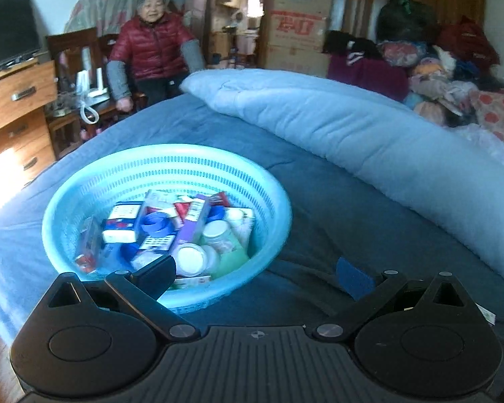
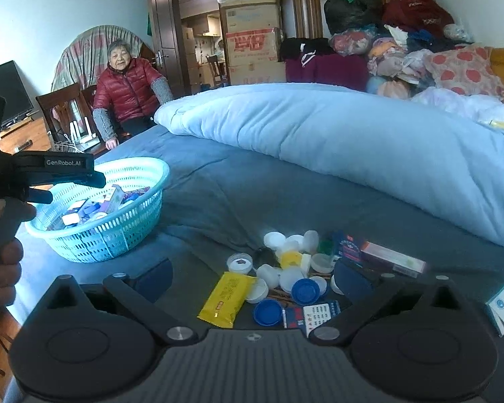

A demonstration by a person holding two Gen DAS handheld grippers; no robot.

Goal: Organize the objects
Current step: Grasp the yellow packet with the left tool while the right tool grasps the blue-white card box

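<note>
Nearest the right gripper, whose jaws are spread and empty, a loose heap lies between its fingers on the blue bedsheet: white and blue bottle caps, a yellow foil packet and flat cartons. Farther left, the left gripper, likewise released with nothing held, hovers at the near rim of a round, slotted turquoise plastic basket holding medicine boxes and white-lidded jars. Beyond lies a rolled pale-blue quilt.

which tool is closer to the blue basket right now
Left. The left tool hangs open over the blue basket's near rim; the right tool, also open, is off to its right, over the bottle caps.
</note>
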